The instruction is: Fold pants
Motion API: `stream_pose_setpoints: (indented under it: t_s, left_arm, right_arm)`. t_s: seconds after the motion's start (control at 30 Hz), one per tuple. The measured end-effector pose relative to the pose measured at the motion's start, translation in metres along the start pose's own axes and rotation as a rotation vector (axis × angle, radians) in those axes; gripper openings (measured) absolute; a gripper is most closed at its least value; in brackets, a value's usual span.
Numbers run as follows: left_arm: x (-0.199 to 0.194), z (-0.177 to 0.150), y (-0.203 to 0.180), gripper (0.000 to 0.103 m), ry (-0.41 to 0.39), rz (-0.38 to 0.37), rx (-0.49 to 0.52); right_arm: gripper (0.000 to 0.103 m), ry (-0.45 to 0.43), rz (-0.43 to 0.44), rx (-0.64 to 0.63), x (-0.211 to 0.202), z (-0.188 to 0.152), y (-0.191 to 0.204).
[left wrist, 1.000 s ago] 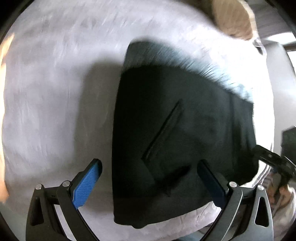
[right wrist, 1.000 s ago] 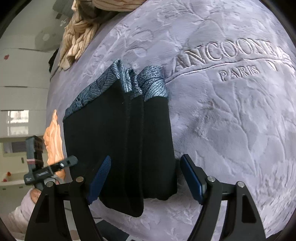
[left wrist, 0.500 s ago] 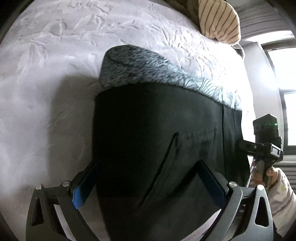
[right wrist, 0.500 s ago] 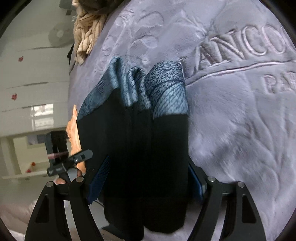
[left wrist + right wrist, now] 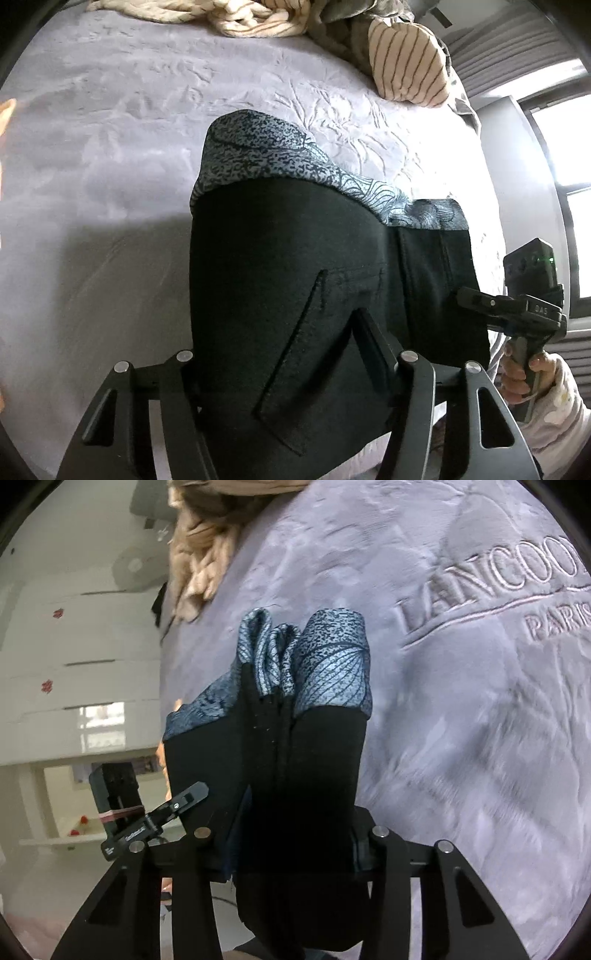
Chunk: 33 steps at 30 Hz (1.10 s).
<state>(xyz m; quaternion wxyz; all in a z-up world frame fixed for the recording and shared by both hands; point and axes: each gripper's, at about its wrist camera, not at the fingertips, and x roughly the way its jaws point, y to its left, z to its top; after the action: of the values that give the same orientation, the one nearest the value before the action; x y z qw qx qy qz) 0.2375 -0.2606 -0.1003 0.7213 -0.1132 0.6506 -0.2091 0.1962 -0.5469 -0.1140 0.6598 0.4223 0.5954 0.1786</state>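
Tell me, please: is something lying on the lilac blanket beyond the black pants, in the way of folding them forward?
Nothing visible does. Past the patterned grey lining of the black pants the embossed lilac blanket lies bare. The striped cream fabric is heaped farther off at the far edge. Both grippers have just been closing on the pants.

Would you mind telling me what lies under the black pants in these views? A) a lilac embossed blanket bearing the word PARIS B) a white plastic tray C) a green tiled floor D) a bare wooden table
A: the pants rest on a lilac embossed blanket, and its raised lettering reads PARIS near the right wrist view's right edge.
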Motion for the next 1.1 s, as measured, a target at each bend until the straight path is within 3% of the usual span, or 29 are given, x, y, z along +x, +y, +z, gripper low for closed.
stream_pose_setpoints:
  t_s: [0.17, 0.37, 0.6, 0.73, 0.87, 0.97, 1.1]
  left_arm:
    - [-0.024, -0.024, 0.001, 0.063, -0.010, 0.014, -0.001]
    - [-0.055, -0.058, 0.048, 0.063, 0.013, 0.011, 0.016]
    - [-0.080, -0.072, 0.099, 0.063, 0.002, 0.046, 0.020]
    - [-0.051, -0.072, 0.121, 0.066, 0.032, 0.074, -0.012]
    - [-0.038, -0.081, 0.131, 0.089, 0.005, 0.142, -0.010]
    - [-0.041, -0.086, 0.130, 0.090, -0.003, 0.164, 0.008]
    - [-0.053, -0.091, 0.119, 0.090, -0.023, 0.258, 0.074]
  right_arm:
    - [0.047, 0.017, 0.021, -0.018, 0.002, -0.026, 0.023]
    - [0.047, -0.016, 0.048, -0.009, 0.023, -0.069, 0.049]
    - [0.047, -0.026, 0.058, 0.031, 0.074, -0.105, 0.067]
    - [0.048, -0.018, -0.044, 0.008, 0.096, -0.105, 0.069]
    - [0.059, 0.018, -0.180, 0.018, 0.113, -0.105, 0.062]
    - [0.065, 0.009, -0.234, 0.010, 0.113, -0.105, 0.063]
    - [0.065, -0.002, -0.290, 0.029, 0.110, -0.108, 0.069]
